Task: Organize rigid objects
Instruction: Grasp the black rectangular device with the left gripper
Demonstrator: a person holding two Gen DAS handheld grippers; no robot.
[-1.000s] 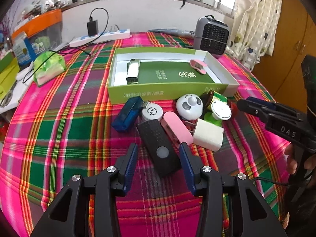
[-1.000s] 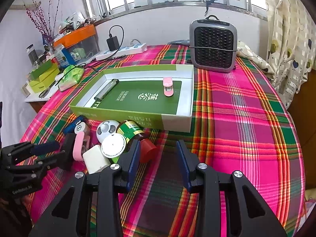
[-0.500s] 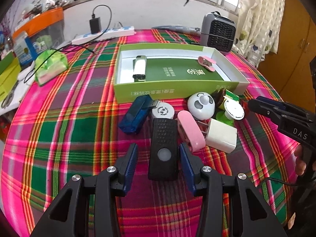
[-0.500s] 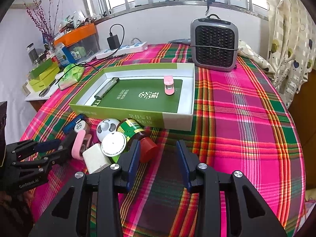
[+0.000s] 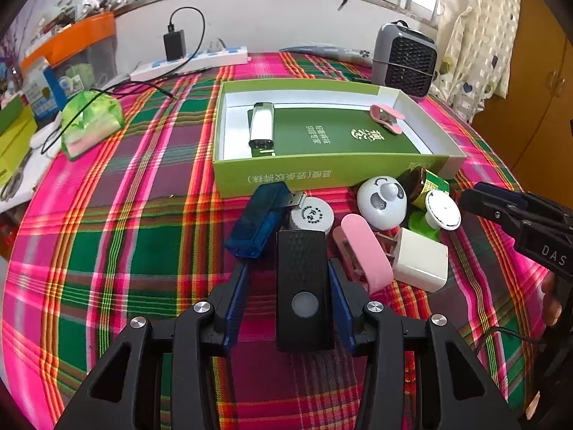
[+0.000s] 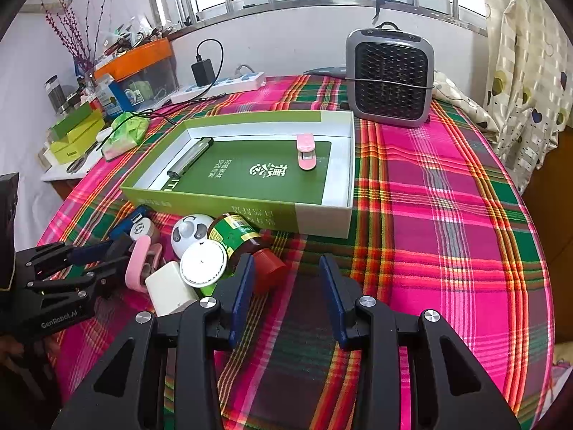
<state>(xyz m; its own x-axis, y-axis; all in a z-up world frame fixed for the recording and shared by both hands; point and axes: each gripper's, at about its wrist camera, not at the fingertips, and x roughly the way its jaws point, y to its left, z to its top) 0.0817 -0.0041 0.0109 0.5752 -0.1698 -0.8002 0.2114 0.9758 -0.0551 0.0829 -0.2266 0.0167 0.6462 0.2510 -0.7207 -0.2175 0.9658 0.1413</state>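
A flat black remote-like device lies on the plaid cloth between the fingers of my left gripper, which is open around it with a small gap each side. Beside it lie a blue USB reader, a round white cap, a pink stapler, a white charger cube, a panda ball and a green jar. The green box holds a silver lighter and a pink clip. My right gripper is open and empty by the jar's red lid.
A grey heater stands behind the box at the back right. A power strip with a charger and a green packet lie at the back left. Boxes and clutter crowd the left side table.
My left gripper has moved forward so the black device now sits straight between its fingers; earlier it lay angled ahead of them. The right gripper has barely moved.
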